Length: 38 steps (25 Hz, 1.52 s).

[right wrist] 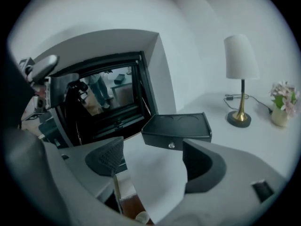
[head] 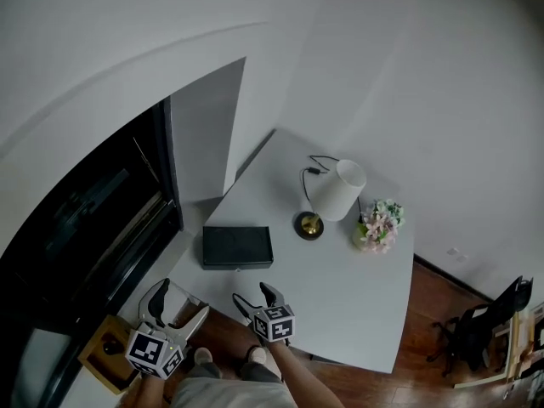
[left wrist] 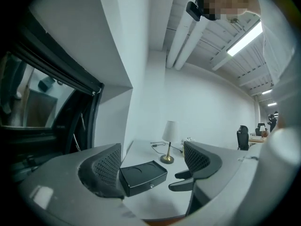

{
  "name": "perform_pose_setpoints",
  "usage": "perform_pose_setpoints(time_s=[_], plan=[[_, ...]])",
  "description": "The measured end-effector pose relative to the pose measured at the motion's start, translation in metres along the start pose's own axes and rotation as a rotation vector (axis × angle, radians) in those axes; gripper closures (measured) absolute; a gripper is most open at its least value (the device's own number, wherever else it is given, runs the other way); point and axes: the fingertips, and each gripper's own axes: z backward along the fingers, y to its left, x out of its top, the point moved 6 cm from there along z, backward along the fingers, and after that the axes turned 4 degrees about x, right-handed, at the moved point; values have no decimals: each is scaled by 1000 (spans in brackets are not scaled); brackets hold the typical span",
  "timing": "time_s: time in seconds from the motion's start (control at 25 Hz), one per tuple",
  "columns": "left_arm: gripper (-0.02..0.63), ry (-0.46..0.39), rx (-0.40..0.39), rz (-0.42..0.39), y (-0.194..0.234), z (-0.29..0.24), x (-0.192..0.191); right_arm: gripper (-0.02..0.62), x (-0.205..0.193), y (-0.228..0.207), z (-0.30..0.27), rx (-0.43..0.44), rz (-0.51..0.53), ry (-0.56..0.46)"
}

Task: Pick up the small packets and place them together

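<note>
No small packets show in any view. A flat black box (head: 237, 247) with a small round knob on its front lies near the front left of the white table (head: 357, 296). My left gripper (head: 181, 300) hangs open off the table's front left corner, short of the box. In the left gripper view the left gripper (left wrist: 153, 159) is empty, and the black box (left wrist: 142, 175) lies beyond its jaws. My right gripper (head: 255, 296) is open at the table's front edge, just before the box. The right gripper (right wrist: 153, 161) holds nothing, and the black box (right wrist: 176, 130) is ahead.
A white-shaded lamp (head: 337, 190) on a brass base, its black cable (head: 314, 170) and a small pot of flowers (head: 379, 225) stand further back on the table. A dark black-framed window (head: 93, 219) lies left. A wooden stand (head: 106, 347) sits below left, a black chair (head: 476, 330) far right.
</note>
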Motion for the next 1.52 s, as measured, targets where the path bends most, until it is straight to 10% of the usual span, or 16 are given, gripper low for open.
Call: perform_pose_setpoints(time_s=[0.12,0.44,0.68,1.52], plan=[[202,19,27,31,-2,-2,-7,311,-22,-26,-41,9,-103,97],[202,52,69,111,-17,-2,-15,313,-31,-57,-111,15,-207,246],[203,47,112,129,-5,0,-16,522,-24,-71,-123,-40,-294,266],[202,81,44,148,-10,-35,-48,522,-99,-20,-41,-10,-256,366]])
